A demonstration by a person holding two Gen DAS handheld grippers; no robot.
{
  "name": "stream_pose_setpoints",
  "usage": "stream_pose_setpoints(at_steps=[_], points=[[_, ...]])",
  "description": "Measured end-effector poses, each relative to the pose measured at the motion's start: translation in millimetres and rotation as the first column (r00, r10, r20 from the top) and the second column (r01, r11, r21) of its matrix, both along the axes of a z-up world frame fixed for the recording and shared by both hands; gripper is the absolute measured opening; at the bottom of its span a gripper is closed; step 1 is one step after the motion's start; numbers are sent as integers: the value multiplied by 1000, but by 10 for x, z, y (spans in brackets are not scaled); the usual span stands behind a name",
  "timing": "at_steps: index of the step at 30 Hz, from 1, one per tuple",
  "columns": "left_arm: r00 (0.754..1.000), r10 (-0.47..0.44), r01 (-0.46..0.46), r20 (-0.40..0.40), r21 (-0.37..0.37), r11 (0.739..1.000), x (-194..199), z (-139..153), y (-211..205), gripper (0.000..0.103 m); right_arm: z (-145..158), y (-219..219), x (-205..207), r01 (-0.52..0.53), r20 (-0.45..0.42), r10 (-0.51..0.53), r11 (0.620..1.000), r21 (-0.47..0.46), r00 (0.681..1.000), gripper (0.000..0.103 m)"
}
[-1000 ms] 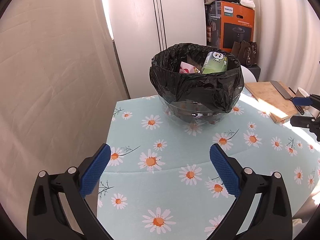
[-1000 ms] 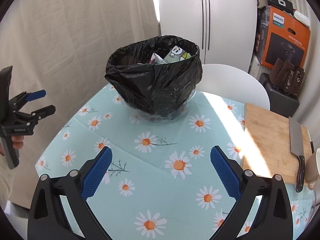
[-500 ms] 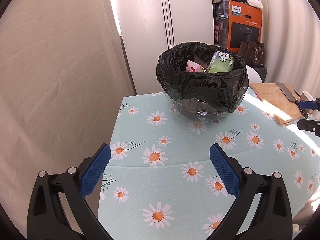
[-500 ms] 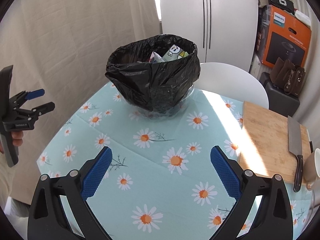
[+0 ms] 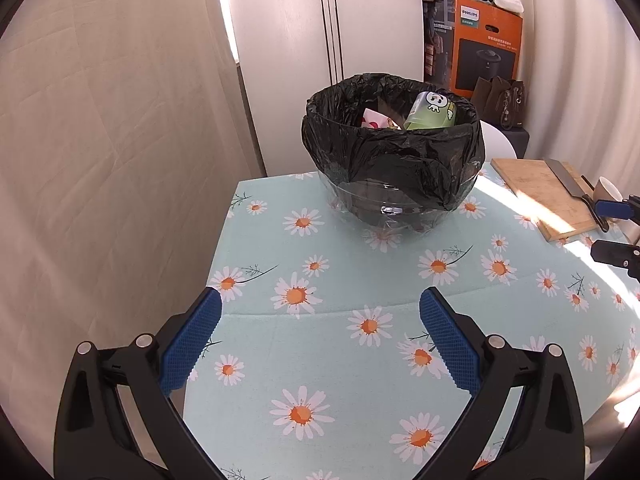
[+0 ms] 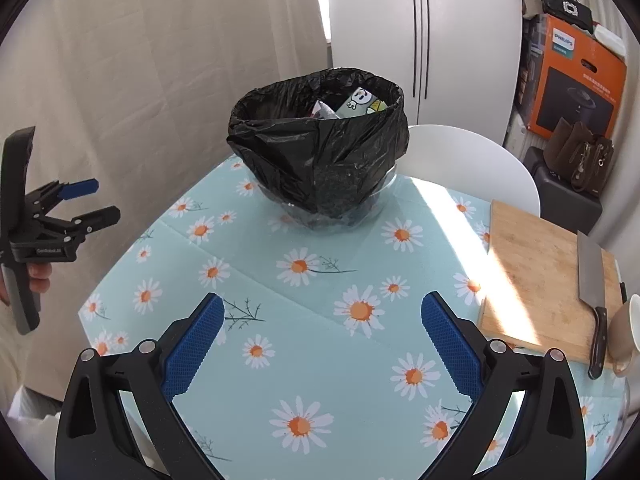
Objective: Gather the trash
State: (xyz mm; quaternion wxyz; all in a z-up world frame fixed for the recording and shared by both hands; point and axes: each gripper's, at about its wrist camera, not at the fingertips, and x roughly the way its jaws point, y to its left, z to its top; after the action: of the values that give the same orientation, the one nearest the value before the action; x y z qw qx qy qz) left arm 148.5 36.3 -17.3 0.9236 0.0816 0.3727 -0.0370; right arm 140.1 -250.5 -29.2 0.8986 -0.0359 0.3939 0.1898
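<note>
A round table (image 5: 360, 360) with a pale blue daisy-print cloth fills both wrist views. At 12 o'clock on it stands a clear bin lined with a black trash bag (image 5: 394, 160), holding a green cartoon-printed carton (image 5: 430, 114) and crumpled wrappers (one pink and white). The left hand-held gripper (image 5: 320, 334) hovers above the cloth, blue pads spread wide, gripping nothing. The right hand-held gripper (image 6: 322, 336) is likewise wide apart and empty. At 3 o'clock lies a wooden cutting board (image 6: 536, 276) carrying a cleaver (image 6: 592, 284), with a cup (image 6: 626, 332) just beside it.
</note>
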Motion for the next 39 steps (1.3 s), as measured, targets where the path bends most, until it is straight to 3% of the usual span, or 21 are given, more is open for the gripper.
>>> stream_pose_setpoints(at_steps=[21, 39], points=[[999, -42, 42, -11, -1, 999, 85, 24, 44, 97, 83, 76, 64, 29, 26, -29, 999, -20, 999, 95], [995, -98, 99, -31, 55, 994, 139, -8, 2, 97, -19, 79, 188, 31, 29, -30, 999, -34, 999, 95]])
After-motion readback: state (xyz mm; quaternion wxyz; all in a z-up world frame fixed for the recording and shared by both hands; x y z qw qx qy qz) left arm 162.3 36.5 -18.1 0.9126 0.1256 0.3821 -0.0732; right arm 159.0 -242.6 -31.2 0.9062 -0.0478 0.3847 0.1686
